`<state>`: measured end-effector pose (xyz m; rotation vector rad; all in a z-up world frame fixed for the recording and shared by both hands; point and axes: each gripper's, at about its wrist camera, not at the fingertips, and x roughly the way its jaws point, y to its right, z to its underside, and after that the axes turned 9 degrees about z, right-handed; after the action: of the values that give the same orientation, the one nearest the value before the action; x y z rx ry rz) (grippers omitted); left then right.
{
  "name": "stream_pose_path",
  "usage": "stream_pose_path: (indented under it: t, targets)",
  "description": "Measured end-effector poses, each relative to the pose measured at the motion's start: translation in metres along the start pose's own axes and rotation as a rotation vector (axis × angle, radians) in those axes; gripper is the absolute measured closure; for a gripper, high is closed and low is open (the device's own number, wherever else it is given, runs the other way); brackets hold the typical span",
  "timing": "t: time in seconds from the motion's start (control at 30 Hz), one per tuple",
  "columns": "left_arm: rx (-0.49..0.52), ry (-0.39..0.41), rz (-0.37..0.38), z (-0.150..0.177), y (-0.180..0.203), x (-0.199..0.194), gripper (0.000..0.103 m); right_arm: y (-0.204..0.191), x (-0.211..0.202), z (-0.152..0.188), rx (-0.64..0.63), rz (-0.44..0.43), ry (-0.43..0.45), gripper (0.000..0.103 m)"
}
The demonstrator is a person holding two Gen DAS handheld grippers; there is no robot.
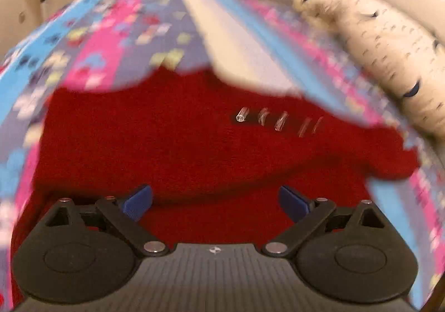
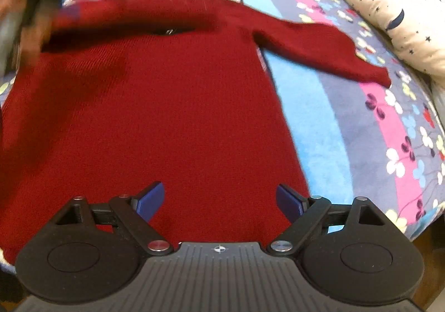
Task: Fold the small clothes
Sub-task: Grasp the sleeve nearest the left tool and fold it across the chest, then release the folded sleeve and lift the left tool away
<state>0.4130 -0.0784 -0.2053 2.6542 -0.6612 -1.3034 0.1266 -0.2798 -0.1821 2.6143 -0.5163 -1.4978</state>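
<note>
1. Red sweater (image 2: 172, 106) – a small knitted one – lies spread flat on a striped, flowered bedspread (image 2: 370, 128), its body running from 6 o'clock up to a neckline near 12 in the right wrist view.

2. We see one sleeve (image 2: 328, 47) stretched out toward 2 o'clock, its cuff resting on the bedspread near a cream pillow (image 2: 395, 6) printed with stars and moons. The other sleeve appears already laid across the chest, a dark band beneath it; the blur at 10 o'clock makes that hard to confirm.

3. The right gripper (image 2: 219, 200) hovers over the lower right part of the body, blue pads spread wide with nothing between them.

4. The left gripper (image 1: 215, 202) is likewise spread and empty above the red knit, in a view smeared by motion.

5. We judge the step in hand to be the second sleeve fold: the outstretched sleeve should come in across the chest.

6. To do it well, we would pinch the sleeve near its cuff, taking only the sleeve and not the bedspread, and lift just enough to clear the body.

7. We would lay it straight across – parallel to the first sleeve – so the side edge forms a clean line, while the left gripper steadies the body.

8. The knit looks thick and soft; it may drag or bunch if pulled fast.
</note>
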Motion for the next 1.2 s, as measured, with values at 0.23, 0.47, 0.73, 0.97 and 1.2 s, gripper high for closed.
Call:
stream_pose_path:
  t: [0.23, 0.47, 0.73, 0.97, 1.2]
  targets:
    - [-0.252, 0.123, -0.178, -0.022, -0.127, -0.050, 0.002, 0.021, 0.045, -0.070, 0.139, -0.074, 0.104, 0.015]
    - [-0.193, -0.076, -0.406, -0.018, -0.168, -0.005, 0.000, 0.032, 0.063, -0.103, 0.313, -0.149, 0.069, 0.015]
    - [-0.188, -0.060, -0.352, 0.001, -0.139, -0.067, 0.000, 0.028, 0.028, -0.061, 0.265, -0.182, 0.060, 0.015]
    - [-0.152, -0.033, -0.354, 0.067, -0.077, -0.179, 0.000, 0.047, -0.016, -0.028, 0.334, -0.246, 0.094, 0.014]
    - [-0.189, -0.083, -0.325, 0.128, -0.033, -0.250, 0.000, 0.068, -0.073, 0.013, 0.383, -0.301, 0.134, 0.014]
